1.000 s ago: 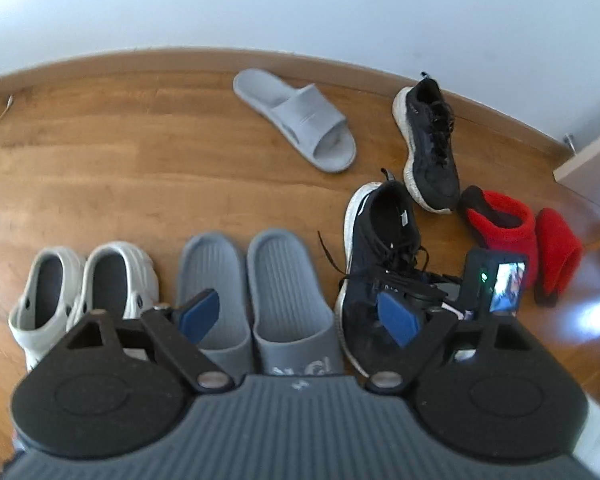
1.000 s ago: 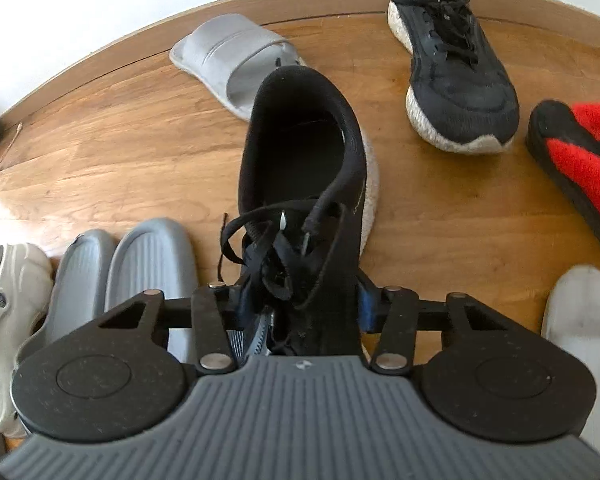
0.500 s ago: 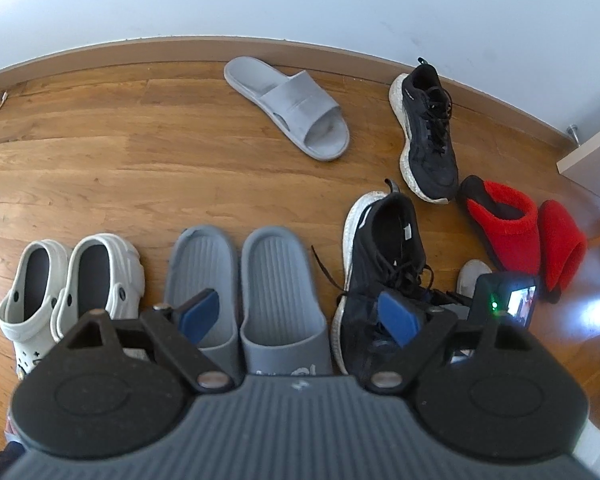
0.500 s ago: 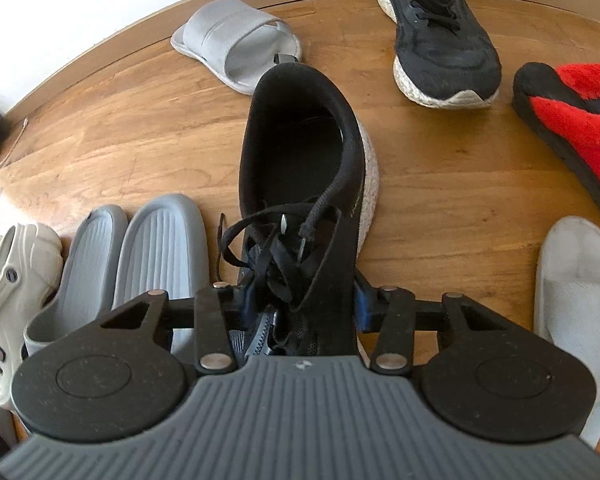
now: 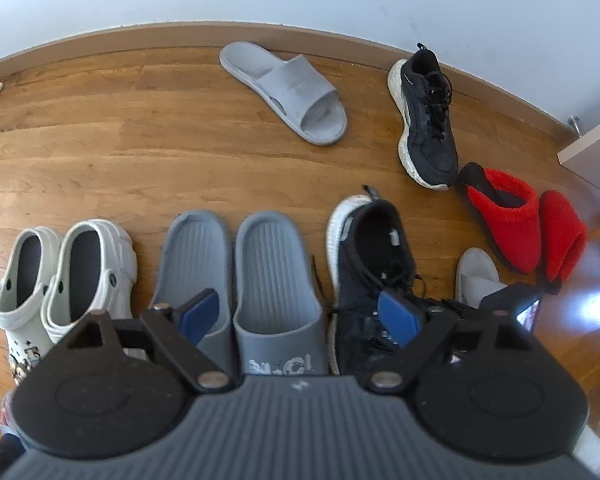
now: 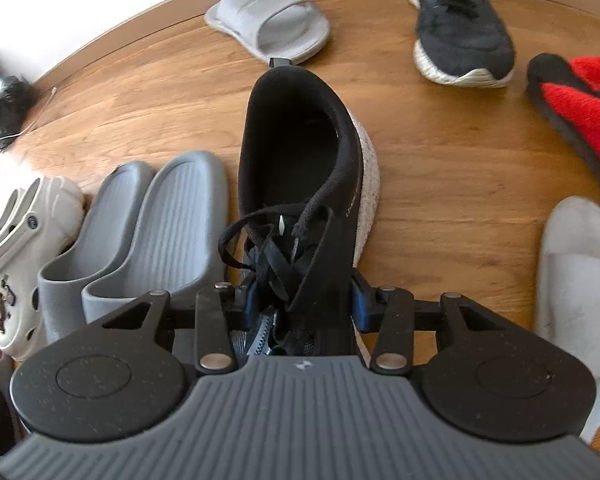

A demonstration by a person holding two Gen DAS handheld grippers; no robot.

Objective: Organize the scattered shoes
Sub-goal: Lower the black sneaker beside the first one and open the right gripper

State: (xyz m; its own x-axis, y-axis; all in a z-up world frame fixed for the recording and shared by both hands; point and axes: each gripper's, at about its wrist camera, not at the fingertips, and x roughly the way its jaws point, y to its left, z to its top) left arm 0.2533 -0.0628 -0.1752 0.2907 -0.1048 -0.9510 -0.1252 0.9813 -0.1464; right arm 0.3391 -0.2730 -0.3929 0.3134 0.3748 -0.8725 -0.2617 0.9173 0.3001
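Carried leftward since the earlier frame, the black lace-up sneaker with white sole point(image 6: 308, 184) sat just beside the grey ribbed rubber slides point(image 6: 172, 216), heel away, clamped in the right gripper point(image 6: 304, 304); left gripper point(image 5: 300, 316) hovered, jaws wide, empty.

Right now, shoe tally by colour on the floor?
Black sneakers: 2, one in the right claw, one by the wall
Grey slides: 3
White clogs: 2
Red slippers: 2
White slipper: 1
Total: 10
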